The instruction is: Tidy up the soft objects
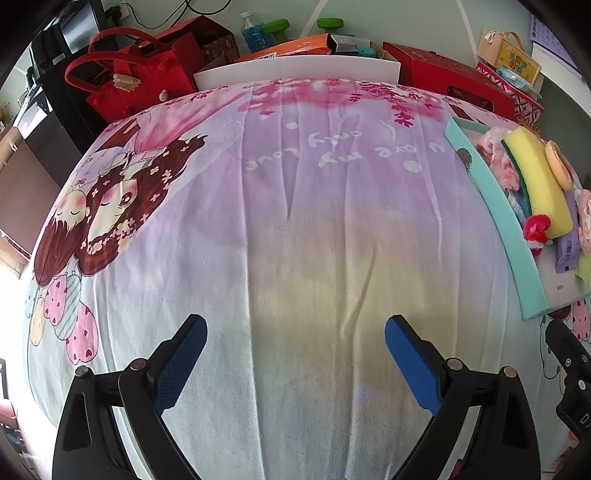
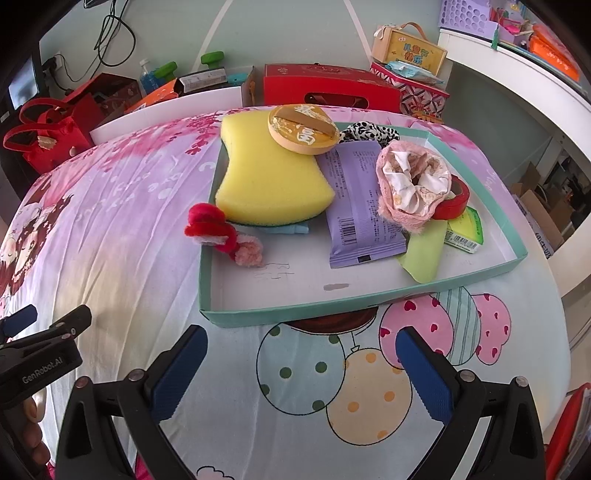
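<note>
A shallow teal box lies on the printed bedsheet. In it are a yellow sponge, a round orange puff, a purple packet, a pink fluffy scrunchie, a red tape roll, a green packet and a leopard-print scrunchie. A red and pink plush piece hangs over the box's left wall. My right gripper is open, just in front of the box. My left gripper is open over bare sheet, left of the box.
The cartoon-print sheet covers the whole surface. Behind it stand a red bag, red boxes, a white board, a blue bottle and green dumbbells. A white shelf runs along the right.
</note>
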`<state>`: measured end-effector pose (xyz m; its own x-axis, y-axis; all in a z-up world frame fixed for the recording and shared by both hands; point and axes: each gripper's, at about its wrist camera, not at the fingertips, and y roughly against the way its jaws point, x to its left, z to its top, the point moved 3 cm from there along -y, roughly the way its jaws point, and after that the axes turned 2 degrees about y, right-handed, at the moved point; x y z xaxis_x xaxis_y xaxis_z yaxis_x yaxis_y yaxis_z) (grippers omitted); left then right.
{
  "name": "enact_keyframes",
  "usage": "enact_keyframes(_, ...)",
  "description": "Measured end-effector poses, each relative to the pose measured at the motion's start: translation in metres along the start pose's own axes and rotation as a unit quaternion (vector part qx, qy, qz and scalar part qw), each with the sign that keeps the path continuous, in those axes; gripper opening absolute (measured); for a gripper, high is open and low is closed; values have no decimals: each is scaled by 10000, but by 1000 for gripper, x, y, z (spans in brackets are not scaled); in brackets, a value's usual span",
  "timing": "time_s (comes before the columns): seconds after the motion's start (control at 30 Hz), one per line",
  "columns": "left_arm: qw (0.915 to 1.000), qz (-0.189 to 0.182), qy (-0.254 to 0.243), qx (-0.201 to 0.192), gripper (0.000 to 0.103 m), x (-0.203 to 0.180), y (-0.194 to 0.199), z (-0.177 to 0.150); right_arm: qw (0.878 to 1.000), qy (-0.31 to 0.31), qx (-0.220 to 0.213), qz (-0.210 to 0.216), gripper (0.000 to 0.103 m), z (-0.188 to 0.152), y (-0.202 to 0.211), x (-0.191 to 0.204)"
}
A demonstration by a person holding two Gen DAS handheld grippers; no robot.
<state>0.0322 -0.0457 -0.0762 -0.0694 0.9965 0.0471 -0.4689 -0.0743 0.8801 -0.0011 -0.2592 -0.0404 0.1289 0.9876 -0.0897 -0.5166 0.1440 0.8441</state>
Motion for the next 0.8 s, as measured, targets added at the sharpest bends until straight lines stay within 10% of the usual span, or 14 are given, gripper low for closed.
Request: enact_keyframes(0.8,10000,5,-40,-4,97,-1,0,-1,10000,-1,41,-11,103,0,-2,-1)
